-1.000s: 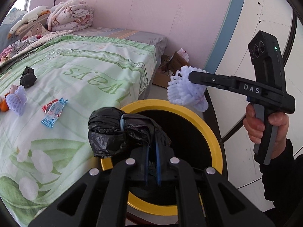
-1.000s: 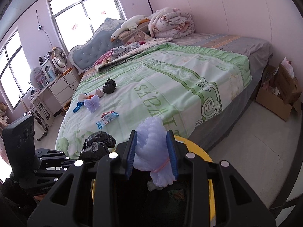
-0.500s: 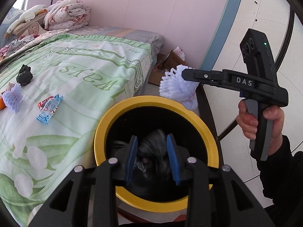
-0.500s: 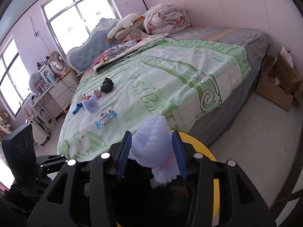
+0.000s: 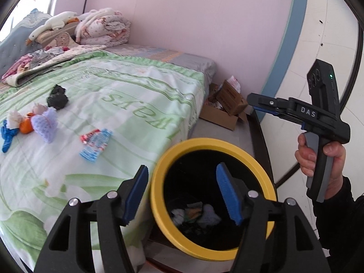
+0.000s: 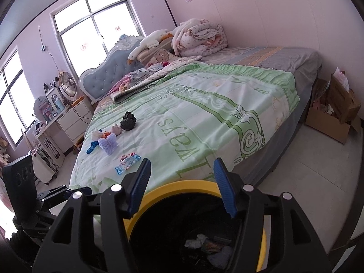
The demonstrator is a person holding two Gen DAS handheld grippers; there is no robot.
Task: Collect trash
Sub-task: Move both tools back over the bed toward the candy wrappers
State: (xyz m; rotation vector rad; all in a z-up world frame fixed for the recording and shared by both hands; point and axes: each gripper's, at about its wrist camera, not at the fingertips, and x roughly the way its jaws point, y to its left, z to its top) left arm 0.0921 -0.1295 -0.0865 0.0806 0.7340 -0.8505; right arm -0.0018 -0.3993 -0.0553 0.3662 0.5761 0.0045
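Note:
A black bin with a yellow rim (image 5: 204, 144) (image 6: 182, 187) stands on the floor beside the bed, with trash lying at its bottom. My left gripper (image 5: 182, 193) is open and empty above the bin. My right gripper (image 6: 182, 186) is open and empty over the bin's far rim; it also shows in the left wrist view (image 5: 254, 102). On the bedspread lie a black crumpled bag (image 5: 57, 99) (image 6: 128, 121), a purple foam net (image 5: 45, 124) (image 6: 109, 144), blue-red wrappers (image 5: 96, 144) (image 6: 127, 162), an orange piece (image 5: 25, 125) and a blue piece (image 5: 8, 135) (image 6: 92, 147).
The bed (image 6: 204, 113) with a green-white cover fills the left and middle. Folded quilts and a plush goose (image 6: 147, 43) lie at its head. An open cardboard box (image 5: 224, 107) (image 6: 334, 116) sits on the floor by the pink wall. A white desk with clutter (image 6: 61, 118) stands under the window.
The left gripper opened and dropped the black bag into the bin. The right gripper opened and dropped the purple foam net into the bin. Both now hold nothing.

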